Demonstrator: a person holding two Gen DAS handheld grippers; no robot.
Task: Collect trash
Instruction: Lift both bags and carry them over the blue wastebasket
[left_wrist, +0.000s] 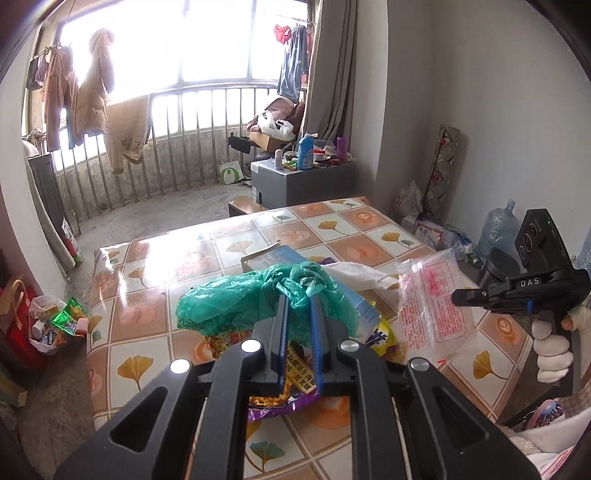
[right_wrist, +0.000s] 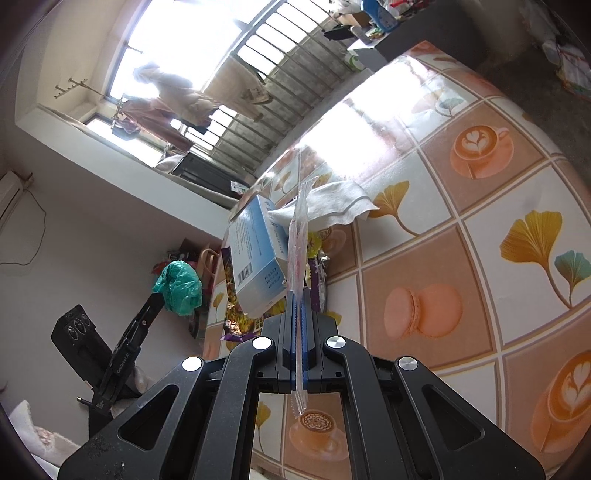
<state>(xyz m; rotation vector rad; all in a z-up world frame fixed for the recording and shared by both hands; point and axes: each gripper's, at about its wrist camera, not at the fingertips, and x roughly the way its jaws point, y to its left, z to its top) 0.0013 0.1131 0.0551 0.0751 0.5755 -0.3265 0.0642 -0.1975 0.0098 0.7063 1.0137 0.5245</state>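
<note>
Lived-in home, coats (left_wrist: 90, 99) drying at a barred balcony window (left_wrist: 207, 44), patterned tablecloth (left_wrist: 332, 225), detergent bottle (left_wrist: 306, 152), water jug (left_wrist: 496, 230).

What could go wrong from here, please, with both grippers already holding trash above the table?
The left gripper pinches only a fold of the green plastic bag; most hangs loose and could snag the blue box. The right gripper holds the clear wrapper by a thin edge, so it may slip.
</note>
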